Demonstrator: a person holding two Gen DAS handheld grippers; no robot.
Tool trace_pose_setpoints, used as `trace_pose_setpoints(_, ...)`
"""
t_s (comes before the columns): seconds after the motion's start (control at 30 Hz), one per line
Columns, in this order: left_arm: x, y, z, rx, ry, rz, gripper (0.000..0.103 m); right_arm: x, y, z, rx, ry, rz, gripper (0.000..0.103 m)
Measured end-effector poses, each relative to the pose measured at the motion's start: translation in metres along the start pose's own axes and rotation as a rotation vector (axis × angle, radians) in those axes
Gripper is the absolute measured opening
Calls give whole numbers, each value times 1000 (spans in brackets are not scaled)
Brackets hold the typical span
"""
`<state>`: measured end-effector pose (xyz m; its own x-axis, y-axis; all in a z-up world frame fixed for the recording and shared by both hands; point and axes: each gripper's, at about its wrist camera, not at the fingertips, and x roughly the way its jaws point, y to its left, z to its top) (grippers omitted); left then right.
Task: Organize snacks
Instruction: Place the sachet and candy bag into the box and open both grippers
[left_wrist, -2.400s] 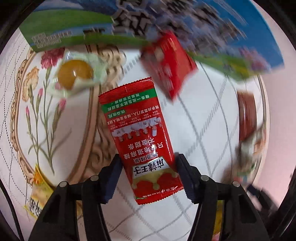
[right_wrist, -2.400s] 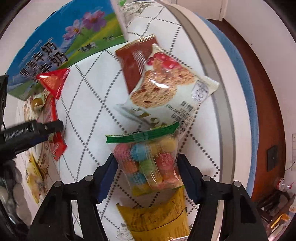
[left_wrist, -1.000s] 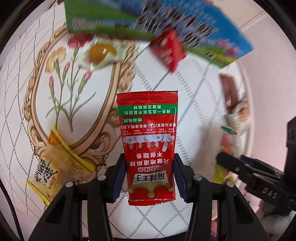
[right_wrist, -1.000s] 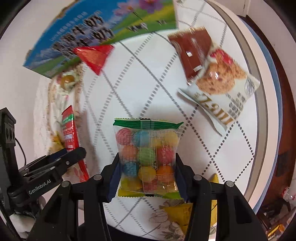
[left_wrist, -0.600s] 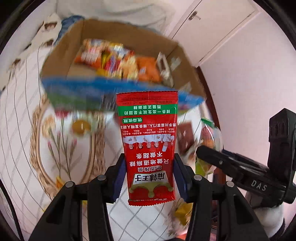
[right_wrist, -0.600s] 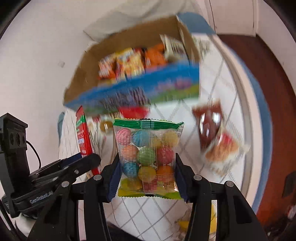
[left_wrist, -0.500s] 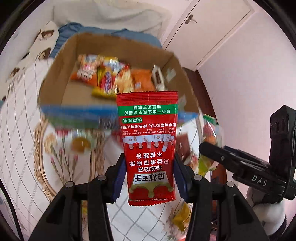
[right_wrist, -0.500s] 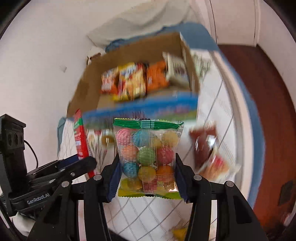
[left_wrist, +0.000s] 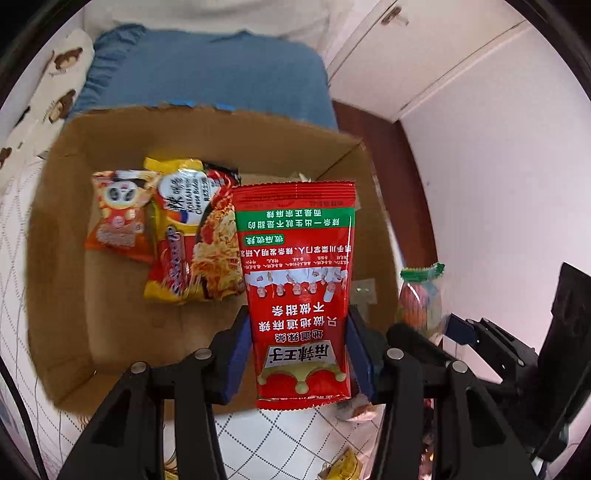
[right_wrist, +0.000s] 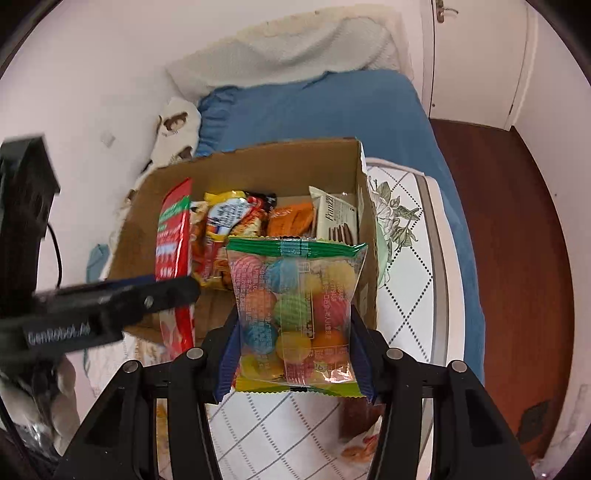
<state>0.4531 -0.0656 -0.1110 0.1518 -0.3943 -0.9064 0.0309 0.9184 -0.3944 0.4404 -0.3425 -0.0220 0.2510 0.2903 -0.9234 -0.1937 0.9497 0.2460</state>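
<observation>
We hold the red foil sachet (left_wrist: 301, 295) clamped in our left gripper (left_wrist: 299, 354) and the clear candy-ball bag (right_wrist: 295, 314) clamped in our right gripper (right_wrist: 295, 354), both above the open brown cardboard box (left_wrist: 59, 258); several packets lie inside; others remain outside.

The cardboard box (right_wrist: 255, 162) is sitting on the counter (right_wrist: 406, 229), with the bed (right_wrist: 332, 110) lying behind it. Inside it, a noodle packet (left_wrist: 192, 232) is lying beside a small snack bag (left_wrist: 118, 214) on its left, and a biscuit pack (right_wrist: 334, 218) is leaning at the right wall. The sauce sachet (left_wrist: 299, 288) and the candy bag (right_wrist: 295, 314) are hanging above the box's near edge, sachet left of bag.
</observation>
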Motion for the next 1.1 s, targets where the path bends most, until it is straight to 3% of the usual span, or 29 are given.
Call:
trace_pose_setpoints(0.13, 35, 6, 15, -16, 88, 0, 46, 29, -4, 13, -9, 60, -24, 54)
trace_pose_setpoints(0.33, 62, 14, 20, -40, 154, 6, 48, 58, -8, 17, -8, 120, -39, 55)
trace_pose_setpoints(0.37, 66, 15, 20, -44, 170, 10, 48, 63, -9, 18, -6, 136, -36, 56)
trace_pose_setpoints(0.4, 69, 17, 20, -50, 182, 10, 49, 67, -11, 16, 7, 154, -31, 64)
trace_pose_setpoints(0.47, 72, 22, 23, -62, 183, 15, 75, 74, -15, 16, 26, 178, -43, 76)
trace_pose_setpoints(0.53, 68, 23, 22, -57, 162, 45, 90, 75, -16, 15, 33, 180, -29, 85)
trace_pose_setpoints(0.57, 64, 23, 22, -50, 146, 61, 91, 75, -16, 15, 38, 187, -31, 87)
trace_pose_setpoints(0.77, 43, 25, 18, -50, 100, 88, 91, 64, -6, 14, 23, 179, -58, 94)
trace_pose_setpoints(1.1, -29, 20, -24, 12, -166, 227, 91, 19, 8, 1, 8, 54, -128, 94)
